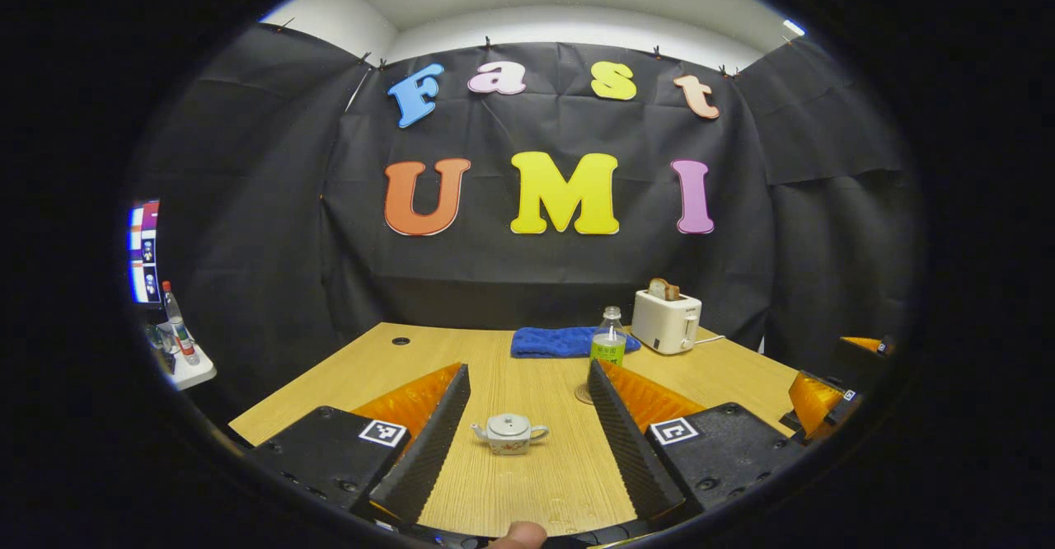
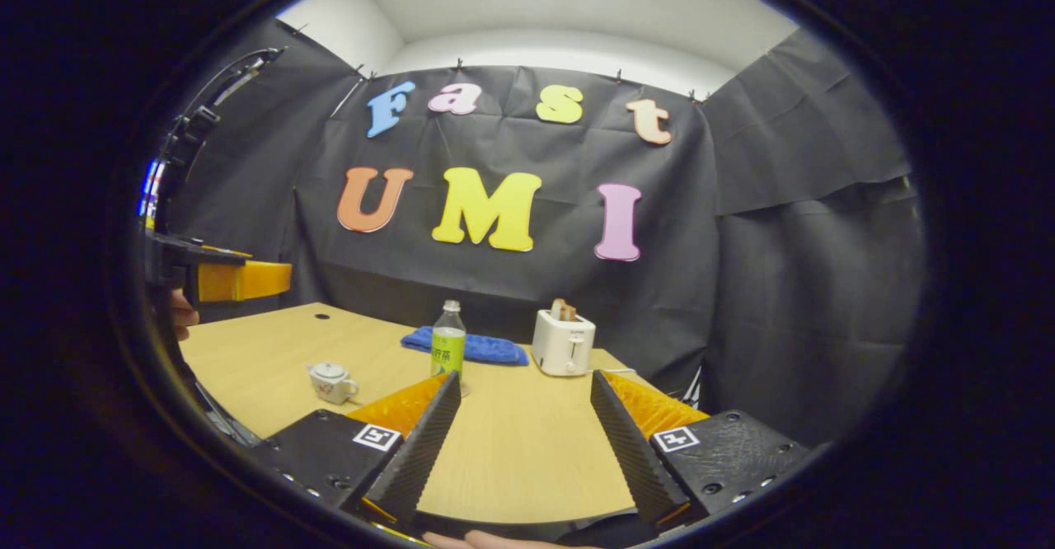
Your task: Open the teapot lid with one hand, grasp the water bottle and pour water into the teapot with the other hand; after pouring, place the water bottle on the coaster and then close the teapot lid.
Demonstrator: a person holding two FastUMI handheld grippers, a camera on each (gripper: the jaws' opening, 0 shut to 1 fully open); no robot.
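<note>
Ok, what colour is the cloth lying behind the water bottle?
Blue; the cloth shows best in the left gripper view.

The left tongs' finger point(image 1: 614, 417) is covering the water bottle's point(image 1: 610, 343) foot and half the coaster point(image 1: 582, 393). The right tongs point(image 1: 824, 401) are getting sliced off at the picture's edge. The teapot's point(image 2: 331, 382) painted pattern is staying too small to read.

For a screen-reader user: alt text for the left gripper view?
Open left gripper hovers over a wooden table, a small lidded teapot between its fingers. Behind stand a water bottle, blue towel and white toaster.
</note>
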